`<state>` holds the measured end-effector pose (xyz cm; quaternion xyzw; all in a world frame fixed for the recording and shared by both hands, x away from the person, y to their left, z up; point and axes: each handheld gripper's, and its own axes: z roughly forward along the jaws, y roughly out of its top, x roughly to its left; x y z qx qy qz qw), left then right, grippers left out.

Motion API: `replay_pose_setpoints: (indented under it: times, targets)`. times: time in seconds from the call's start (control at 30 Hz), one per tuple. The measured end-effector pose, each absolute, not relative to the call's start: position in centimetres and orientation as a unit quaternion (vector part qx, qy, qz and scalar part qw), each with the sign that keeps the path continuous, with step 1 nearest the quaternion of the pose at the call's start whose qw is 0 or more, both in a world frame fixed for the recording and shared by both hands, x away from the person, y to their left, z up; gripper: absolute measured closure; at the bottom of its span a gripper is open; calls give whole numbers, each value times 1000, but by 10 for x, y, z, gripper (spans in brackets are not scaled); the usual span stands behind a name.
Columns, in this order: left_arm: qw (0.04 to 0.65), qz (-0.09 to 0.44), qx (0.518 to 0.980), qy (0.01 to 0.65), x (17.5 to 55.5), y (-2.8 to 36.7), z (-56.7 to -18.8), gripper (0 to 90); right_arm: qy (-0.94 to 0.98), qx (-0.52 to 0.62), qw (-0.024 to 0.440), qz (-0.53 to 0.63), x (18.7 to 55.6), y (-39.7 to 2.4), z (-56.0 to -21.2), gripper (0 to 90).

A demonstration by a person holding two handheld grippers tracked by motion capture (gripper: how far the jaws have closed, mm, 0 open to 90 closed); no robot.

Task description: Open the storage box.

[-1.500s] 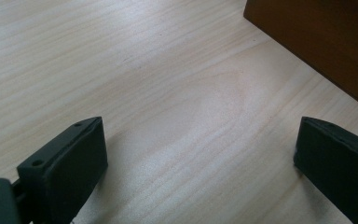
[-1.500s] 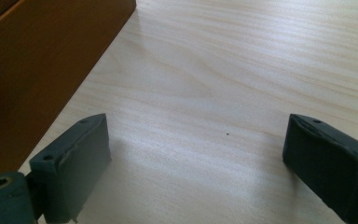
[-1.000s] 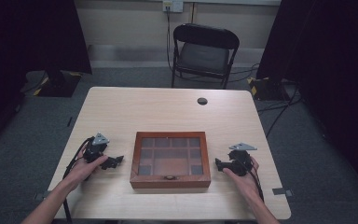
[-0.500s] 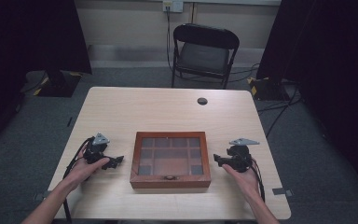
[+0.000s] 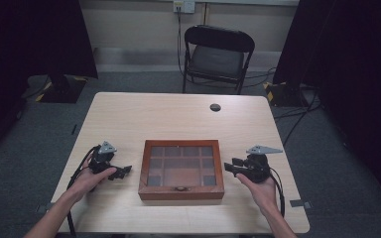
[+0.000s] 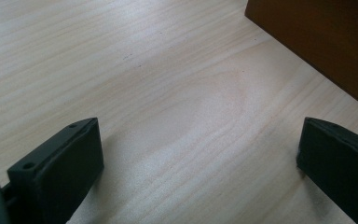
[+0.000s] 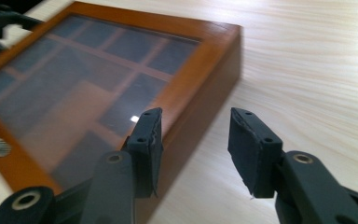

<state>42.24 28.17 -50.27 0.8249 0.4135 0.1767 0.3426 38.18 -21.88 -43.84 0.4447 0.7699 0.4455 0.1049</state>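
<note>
Right gripper point(image 5: 234, 166) lifted off the table point(image 5: 178, 114) since a second ago, and brought nearer the box's point(image 5: 181, 168) right side; jaws just been closing, now roughly half open, nothing between them, nothing touched. In the right gripper view, one jaw poised above the box's right rim, the other out over bare wood beside it. Probably lining up to grip that rim or the lid edge, so likely the start of opening or shifting the box.

Left gripper point(image 5: 124, 171) unmoved, low over the table just left of the box, jaws wide apart and empty.

Box shut, glass lid down, near the middle of the table's near edge, between both grippers.
</note>
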Motion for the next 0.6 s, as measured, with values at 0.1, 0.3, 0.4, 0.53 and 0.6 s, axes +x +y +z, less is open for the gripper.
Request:
replay_pose_setpoints:
  times: [0.1, 0.3, 0.4, 0.53, 0.6]
  targets:
    - [343, 176, 825, 413, 423, 282, -503, 0, 776, 428, 94, 454, 379, -213, -436, 605]
    - [343, 176, 825, 412, 423, 282, -503, 0, 786, 407, 81, 458, 375, -203, -434, 654]
    - [343, 176, 825, 413, 423, 282, -503, 0, 790, 396, 78, 461, 373, -198, -431, 672]
    - [343, 176, 825, 413, 423, 282, -503, 0, 798, 382, 70, 460, 371, -192, -430, 698]
    - [343, 176, 825, 412, 423, 282, -503, 0, 802, 374, 67, 461, 369, -189, -428, 711]
